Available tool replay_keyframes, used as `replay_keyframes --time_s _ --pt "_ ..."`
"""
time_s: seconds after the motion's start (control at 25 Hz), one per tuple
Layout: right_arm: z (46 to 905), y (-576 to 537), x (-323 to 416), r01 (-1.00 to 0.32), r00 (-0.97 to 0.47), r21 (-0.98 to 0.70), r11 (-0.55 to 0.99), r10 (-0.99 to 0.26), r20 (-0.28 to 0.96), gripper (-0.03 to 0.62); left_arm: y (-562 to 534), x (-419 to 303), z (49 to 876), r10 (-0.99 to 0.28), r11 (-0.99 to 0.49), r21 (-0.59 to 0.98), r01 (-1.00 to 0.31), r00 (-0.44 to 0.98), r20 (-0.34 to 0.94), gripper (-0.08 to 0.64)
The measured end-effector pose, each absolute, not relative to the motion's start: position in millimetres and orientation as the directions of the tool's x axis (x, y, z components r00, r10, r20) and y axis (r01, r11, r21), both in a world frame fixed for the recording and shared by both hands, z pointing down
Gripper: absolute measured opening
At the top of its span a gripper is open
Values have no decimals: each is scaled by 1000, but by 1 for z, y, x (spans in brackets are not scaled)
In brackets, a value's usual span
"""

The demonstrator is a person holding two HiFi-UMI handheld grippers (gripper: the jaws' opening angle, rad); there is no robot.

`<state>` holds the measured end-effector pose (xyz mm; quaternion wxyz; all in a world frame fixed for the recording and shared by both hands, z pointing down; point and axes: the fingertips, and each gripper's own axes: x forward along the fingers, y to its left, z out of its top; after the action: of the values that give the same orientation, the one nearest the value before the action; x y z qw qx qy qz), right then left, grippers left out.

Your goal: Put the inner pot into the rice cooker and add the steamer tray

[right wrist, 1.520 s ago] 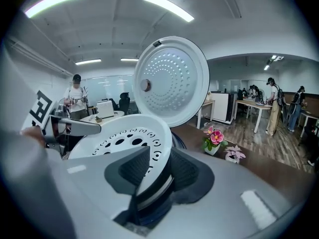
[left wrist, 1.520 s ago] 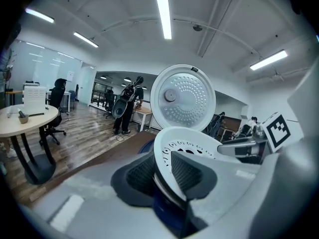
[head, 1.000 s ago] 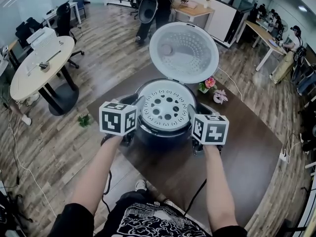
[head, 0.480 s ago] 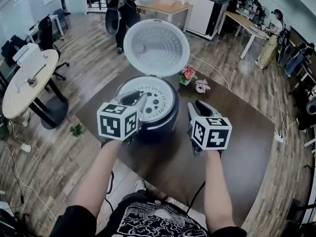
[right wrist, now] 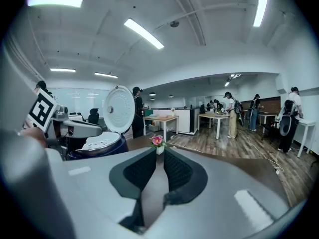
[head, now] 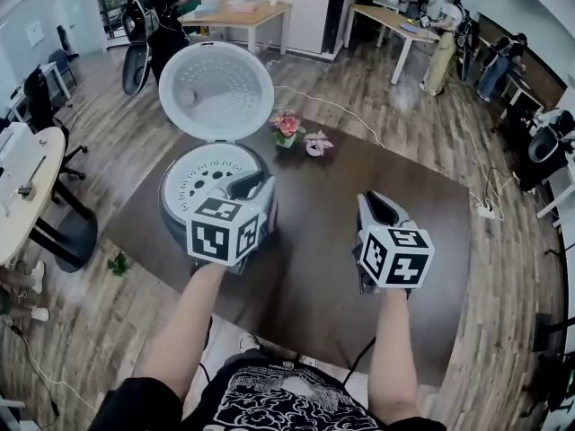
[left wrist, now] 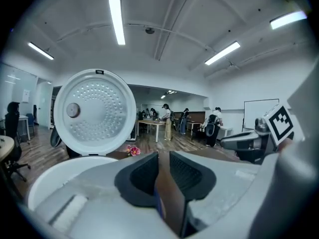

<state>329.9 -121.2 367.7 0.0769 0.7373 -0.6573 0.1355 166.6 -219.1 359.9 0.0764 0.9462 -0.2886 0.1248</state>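
Observation:
The dark rice cooker (head: 171, 212) stands on the brown table with its round lid (head: 216, 88) raised. A white steamer tray (head: 208, 171) with several holes lies in its mouth and hides whatever is under it. My left gripper (head: 256, 185) hovers at the cooker's right rim, with only a thin slit between its jaws and nothing in them (left wrist: 163, 156). My right gripper (head: 373, 203) hangs over bare table well right of the cooker. Its jaws have just been closing, they are empty (right wrist: 159, 156), and the pads nearly meet.
Two small flower pots (head: 287, 126) (head: 316, 142) stand on the table (head: 404, 178) behind the cooker. A cable trails over the floor to a power strip (head: 490, 210). A round white table (head: 22, 187) is at the left, with people and desks at the back.
Both grippers have drawn back from the cooker's sides, toward me and to the right. The tray stays in the cooker. The right jaws have narrowed. The view has swung right.

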Motion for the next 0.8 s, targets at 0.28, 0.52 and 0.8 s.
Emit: replay_keyframes --time_s 0.28,0.52,0.8 --pt "371 -56 386 -965 236 -41 -258 -930 283 11 -183 223 383 -417 -883 87 -461 857 302 46" --pt "372 -23 407 -948 297 -38 -317 -920 256 0 -163 255 384 -366 -915 54 -399 882 297 5" --pt "375 -5 415 -937 328 -35 -347 -911 250 -1 -145 276 391 -310 -937 66 -344 902 302 5"
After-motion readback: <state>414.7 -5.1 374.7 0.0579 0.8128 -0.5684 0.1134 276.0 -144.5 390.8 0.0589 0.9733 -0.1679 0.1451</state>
